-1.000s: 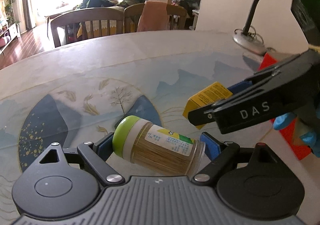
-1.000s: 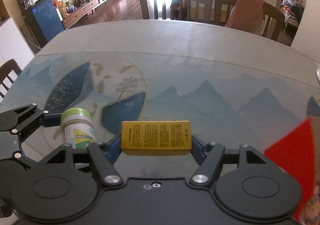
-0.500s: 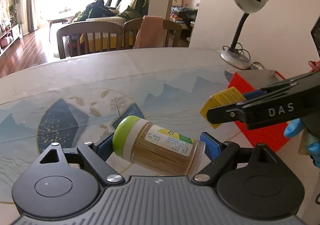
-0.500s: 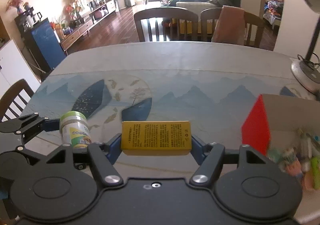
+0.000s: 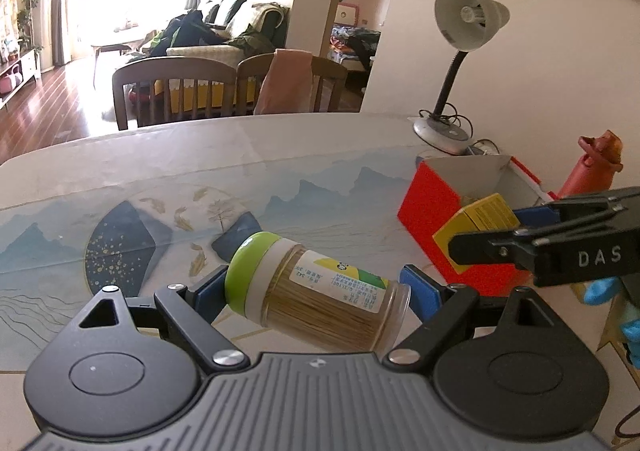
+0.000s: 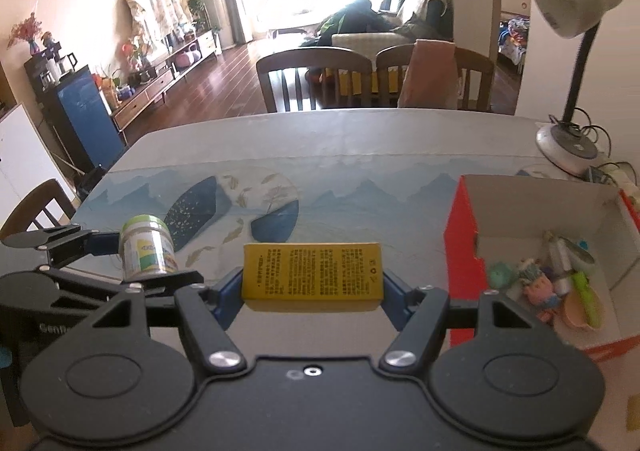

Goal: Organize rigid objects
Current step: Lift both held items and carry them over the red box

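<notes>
My left gripper [image 5: 316, 287] is shut on a green-lidded toothpick jar [image 5: 316, 291], held sideways above the table; the jar also shows in the right wrist view [image 6: 146, 249]. My right gripper [image 6: 312, 283] is shut on a yellow box [image 6: 312, 271], held level above the table, left of a red cardboard box [image 6: 460, 235] with small toys inside. In the left wrist view the yellow box [image 5: 476, 223] hangs in front of the red box [image 5: 432, 203], at its near left wall.
A desk lamp [image 5: 460, 51] stands at the table's far right corner with cables by its base. A reddish bottle [image 5: 592, 171] stands behind the red box. Wooden chairs [image 5: 176, 91] line the far edge of the table [image 5: 120, 179].
Both grippers have risen and moved right with their loads. The red box has come into fuller view, and the yellow box is now close to it.
</notes>
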`<state>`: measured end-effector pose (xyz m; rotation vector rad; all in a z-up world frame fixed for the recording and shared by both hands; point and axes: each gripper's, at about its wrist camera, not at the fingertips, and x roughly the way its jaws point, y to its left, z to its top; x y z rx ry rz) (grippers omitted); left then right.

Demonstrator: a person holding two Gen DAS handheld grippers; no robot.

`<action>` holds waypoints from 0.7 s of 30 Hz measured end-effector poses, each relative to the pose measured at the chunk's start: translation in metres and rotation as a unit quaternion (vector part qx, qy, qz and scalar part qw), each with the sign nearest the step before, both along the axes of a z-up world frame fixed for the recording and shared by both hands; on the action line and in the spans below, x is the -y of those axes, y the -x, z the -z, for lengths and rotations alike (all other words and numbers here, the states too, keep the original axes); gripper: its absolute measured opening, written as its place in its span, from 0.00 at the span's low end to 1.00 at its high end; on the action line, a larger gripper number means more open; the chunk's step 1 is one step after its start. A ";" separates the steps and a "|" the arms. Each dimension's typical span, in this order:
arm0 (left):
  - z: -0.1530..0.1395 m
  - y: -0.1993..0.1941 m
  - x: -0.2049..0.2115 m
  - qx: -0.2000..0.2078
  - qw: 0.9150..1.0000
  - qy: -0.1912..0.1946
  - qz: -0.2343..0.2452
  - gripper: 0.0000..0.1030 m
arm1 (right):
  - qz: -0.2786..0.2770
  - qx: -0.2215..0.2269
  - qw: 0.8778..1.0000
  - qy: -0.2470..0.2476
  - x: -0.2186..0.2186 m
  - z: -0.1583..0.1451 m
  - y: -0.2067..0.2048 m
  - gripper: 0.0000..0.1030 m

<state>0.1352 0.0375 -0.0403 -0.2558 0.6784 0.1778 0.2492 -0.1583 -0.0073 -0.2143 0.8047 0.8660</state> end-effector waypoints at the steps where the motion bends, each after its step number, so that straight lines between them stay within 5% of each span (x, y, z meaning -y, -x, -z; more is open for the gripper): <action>1: -0.002 0.001 0.002 0.001 1.000 0.001 0.002 0.88 | 0.003 0.002 1.000 -0.001 0.004 -0.001 0.001 0.67; 11: -0.017 -0.022 0.028 -0.002 1.000 0.006 0.014 0.88 | 0.033 0.000 0.999 -0.005 0.042 0.001 -0.016 0.67; 21: -0.016 -0.093 0.084 -0.015 0.999 0.013 0.045 0.88 | 0.054 -0.005 0.999 0.001 0.096 0.013 -0.068 0.67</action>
